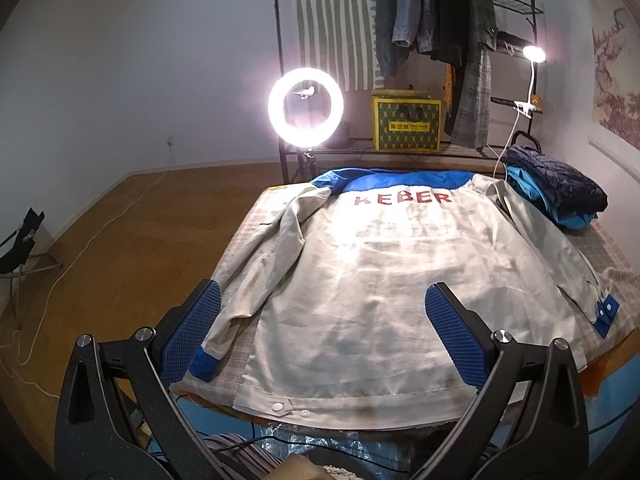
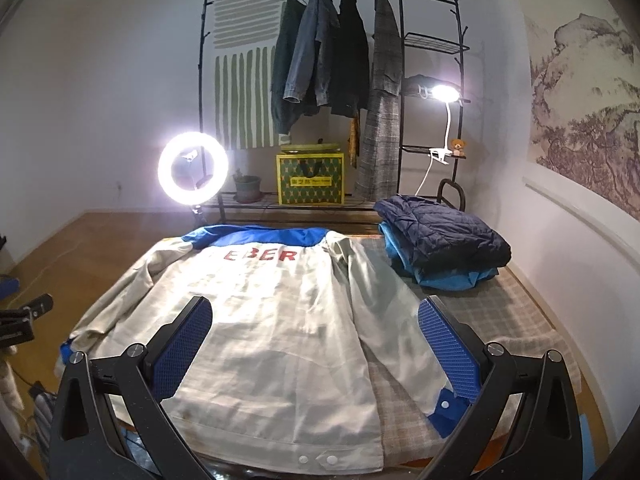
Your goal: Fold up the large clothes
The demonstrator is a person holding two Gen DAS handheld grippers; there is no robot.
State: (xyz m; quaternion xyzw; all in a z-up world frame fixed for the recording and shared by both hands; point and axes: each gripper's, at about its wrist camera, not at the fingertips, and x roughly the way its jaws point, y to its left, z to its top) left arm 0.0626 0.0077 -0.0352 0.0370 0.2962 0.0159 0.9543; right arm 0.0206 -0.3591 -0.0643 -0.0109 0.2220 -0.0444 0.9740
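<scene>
A large beige work jacket with a blue yoke, blue cuffs and red lettering lies flat, back up, on a checked table. Both sleeves lie along its sides. It also shows in the right wrist view. My left gripper is open and empty, held above the jacket's near hem, with its left finger beside the left blue cuff. My right gripper is open and empty above the hem's right part, its right finger beside the right blue cuff.
A stack of folded dark and blue clothes sits at the table's far right corner. A bright ring light stands beyond the far left corner. A garment rack with hanging coats, a yellow box and a clip lamp stand behind. Cables lie on the wooden floor at left.
</scene>
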